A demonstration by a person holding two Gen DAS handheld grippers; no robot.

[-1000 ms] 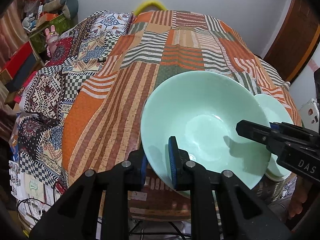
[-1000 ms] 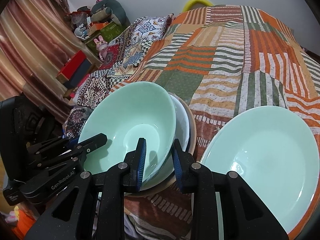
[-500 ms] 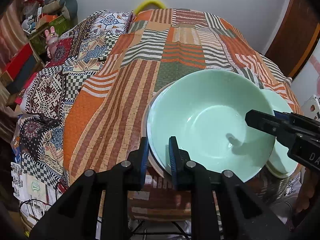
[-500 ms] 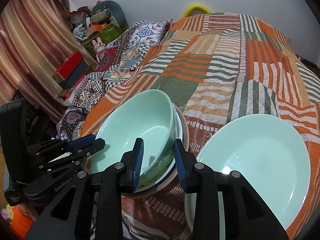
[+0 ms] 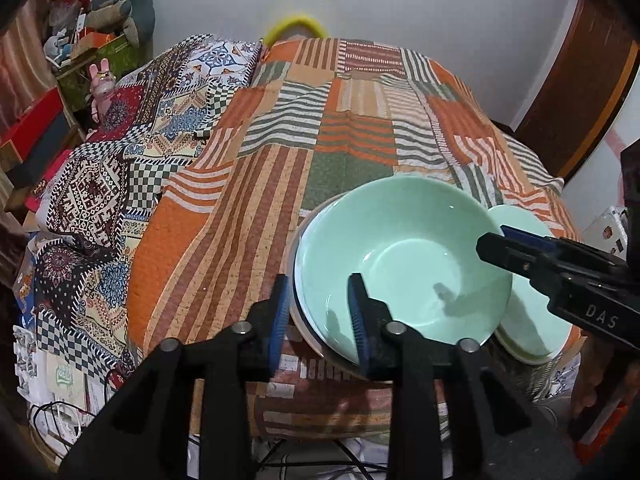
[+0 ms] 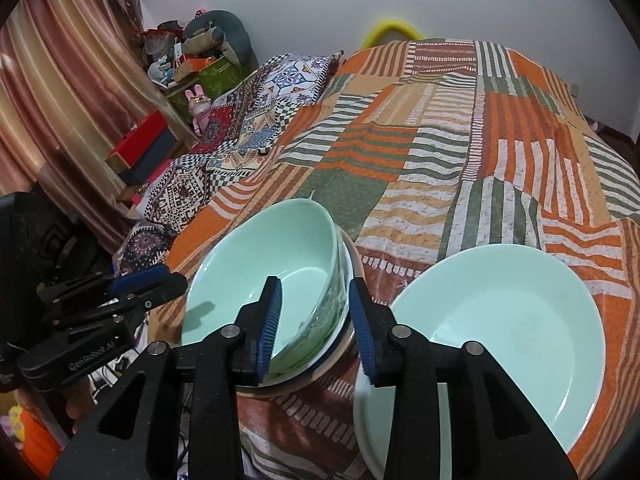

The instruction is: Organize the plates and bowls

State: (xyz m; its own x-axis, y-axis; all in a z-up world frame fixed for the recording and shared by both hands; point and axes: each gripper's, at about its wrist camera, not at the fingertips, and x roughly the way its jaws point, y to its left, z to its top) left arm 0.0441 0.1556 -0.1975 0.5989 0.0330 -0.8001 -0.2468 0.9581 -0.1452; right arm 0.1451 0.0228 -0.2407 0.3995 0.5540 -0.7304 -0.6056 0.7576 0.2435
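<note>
On our left, the left gripper (image 5: 318, 316) has just been opening; its jaws straddle the mint-green bowl's (image 5: 404, 264) near rim without pressing it. We see the bowl nested on stacked dishes atop the patchwork bedspread (image 5: 280, 168). The right gripper (image 6: 314, 320) has likewise been opening, spread astride the opposite rim. Just right lies a mint-green plate (image 6: 508, 320).

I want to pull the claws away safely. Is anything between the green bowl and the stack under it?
Nothing visible: the green bowl already sits nested in the stack. Both claws, left and right, straddle its rim, just opened.
</note>
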